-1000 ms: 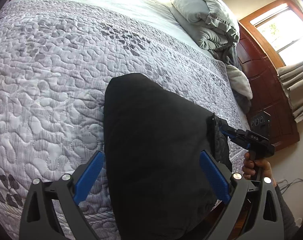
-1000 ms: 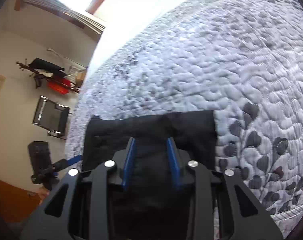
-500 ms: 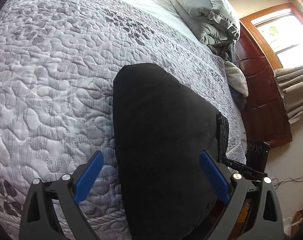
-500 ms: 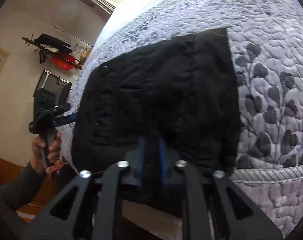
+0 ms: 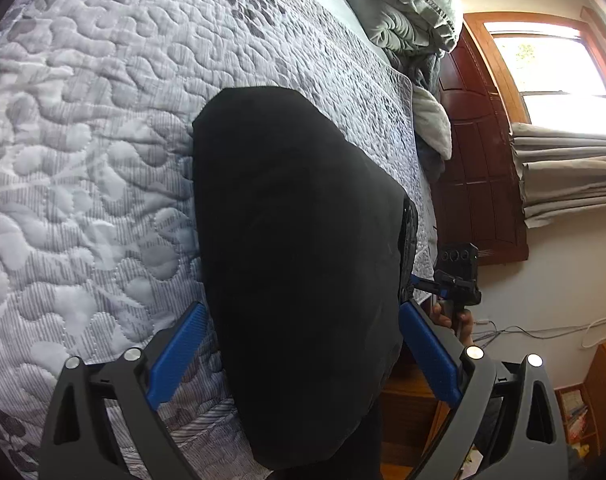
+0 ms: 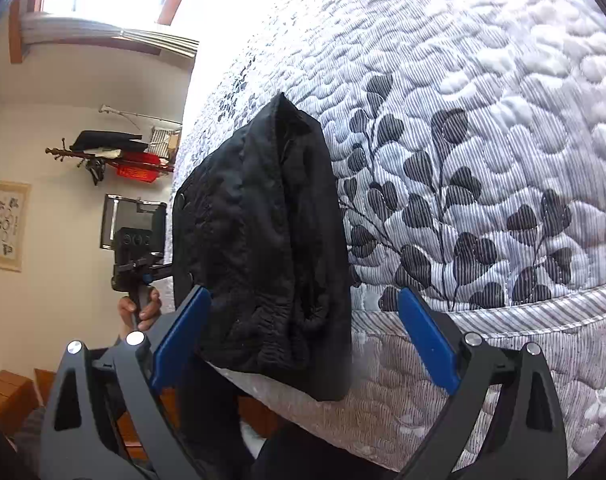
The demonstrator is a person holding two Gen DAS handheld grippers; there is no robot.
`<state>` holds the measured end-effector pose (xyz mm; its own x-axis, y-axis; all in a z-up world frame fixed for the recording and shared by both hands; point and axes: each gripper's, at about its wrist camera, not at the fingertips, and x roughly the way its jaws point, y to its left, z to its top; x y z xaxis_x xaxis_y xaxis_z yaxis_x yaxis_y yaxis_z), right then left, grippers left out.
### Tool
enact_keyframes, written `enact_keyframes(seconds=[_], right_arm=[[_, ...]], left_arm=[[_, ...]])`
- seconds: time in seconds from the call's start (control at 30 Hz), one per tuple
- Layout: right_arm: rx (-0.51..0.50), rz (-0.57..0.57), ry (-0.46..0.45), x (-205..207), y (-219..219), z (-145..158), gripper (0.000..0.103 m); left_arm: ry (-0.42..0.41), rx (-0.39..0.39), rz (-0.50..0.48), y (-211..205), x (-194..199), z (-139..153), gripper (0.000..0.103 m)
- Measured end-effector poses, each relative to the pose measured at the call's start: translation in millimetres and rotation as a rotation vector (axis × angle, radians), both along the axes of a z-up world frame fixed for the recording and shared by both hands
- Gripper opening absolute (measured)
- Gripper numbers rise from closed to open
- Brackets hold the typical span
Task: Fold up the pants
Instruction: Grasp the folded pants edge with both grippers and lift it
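Observation:
The black pants [image 5: 299,264] lie folded in a compact bundle at the edge of the bed, partly hanging over it. They also show in the right wrist view [image 6: 263,248], with the gathered waistband toward me. My left gripper [image 5: 303,328] is open, its blue fingers on either side of the bundle. My right gripper [image 6: 305,312] is open and empty, its left finger [image 6: 183,328] beside the bundle's near end. Each gripper shows small in the other's view, the right one [image 5: 459,284] and the left one [image 6: 139,256].
The bed carries a grey quilted cover [image 5: 95,128] with a leaf print [image 6: 455,208]. A rumpled duvet [image 5: 407,4] lies at the head. A dark wooden headboard [image 5: 479,184], curtain [image 5: 567,172] and window stand beyond. A wall rack [image 6: 115,156] hangs at the far side.
My right gripper has opened and let go of the pants, then drawn back from the bed edge. The left gripper stays open around the bundle and has shifted slightly.

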<state>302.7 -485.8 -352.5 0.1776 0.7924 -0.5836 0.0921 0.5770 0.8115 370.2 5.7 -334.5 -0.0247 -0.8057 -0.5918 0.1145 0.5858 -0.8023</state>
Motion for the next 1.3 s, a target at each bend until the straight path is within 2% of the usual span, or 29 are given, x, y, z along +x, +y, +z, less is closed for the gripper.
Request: enact_keyframes(seconds=[0.07, 0.27, 0.4, 0.5, 0.6, 0.67, 0.7, 0.83, 0.97, 1.1, 1.13, 1.17, 1.23, 1.27, 1.3], right_arm=[[0.038, 0.017, 0.011, 3.2, 1.2, -7.8, 0.095], [0.062, 0.081, 0.041, 12.2, 24.5, -27.0, 0.095], [0.096, 0.090, 0.031, 24.4, 36.8, -26.9, 0.097], [0.082, 0.107, 0.034, 28.9, 45.3, -27.0, 0.101], [0.088, 0.121, 0.047, 33.2, 49.7, -26.1, 0.101], [0.120, 0.154, 0.047, 34.2, 55.6, -23.2, 0.101], [0.105, 0.164, 0.048, 38.2, 60.1, -23.5, 0.101], [0.113, 0.152, 0.059, 40.7, 63.5, -28.5, 0.101], [0.130, 0.163, 0.061, 41.7, 69.9, -28.6, 0.101], [0.140, 0.156, 0.062, 50.4, 79.8, -26.0, 0.101], [0.129, 0.164, 0.052, 50.3, 82.4, -24.5, 0.098], [0.108, 0.174, 0.041, 49.5, 85.2, -22.8, 0.085], [0.111, 0.163, 0.039, 47.3, 85.4, -20.9, 0.068], [0.115, 0.159, 0.031, 46.2, 84.1, -19.0, 0.060], [0.117, 0.157, 0.022, 44.8, 82.4, -16.7, 0.056]], left_arm=[[0.017, -0.019, -0.013, -2.8, 1.3, -6.4, 0.097], [0.059, -0.078, -0.002, -7.5, 4.5, -26.3, 0.097], [0.064, -0.069, -0.016, -17.2, 6.7, -31.5, 0.098], [0.066, -0.064, -0.037, -26.8, 7.0, -31.0, 0.099], [0.066, -0.043, -0.064, -35.6, 6.4, -31.1, 0.099], [0.067, -0.058, -0.077, -37.2, 5.0, -27.9, 0.099], [0.067, -0.064, -0.080, -36.3, 4.1, -27.1, 0.099], [0.083, -0.061, -0.073, -34.6, 4.2, -35.8, 0.099], [0.074, -0.029, -0.114, -50.1, 3.7, -33.7, 0.099], [0.078, -0.039, -0.095, -52.3, 4.2, -37.8, 0.098], [0.072, -0.036, -0.089, -52.0, 2.7, -37.8, 0.097], [0.064, -0.021, -0.086, -52.1, 1.7, -37.0, 0.092], [0.075, 0.006, -0.070, -47.8, 0.1, -37.3, 0.076], [0.081, 0.000, -0.062, -46.4, -0.9, -34.8, 0.064], [0.080, 0.001, -0.056, -46.0, -1.7, -32.6, 0.056]])
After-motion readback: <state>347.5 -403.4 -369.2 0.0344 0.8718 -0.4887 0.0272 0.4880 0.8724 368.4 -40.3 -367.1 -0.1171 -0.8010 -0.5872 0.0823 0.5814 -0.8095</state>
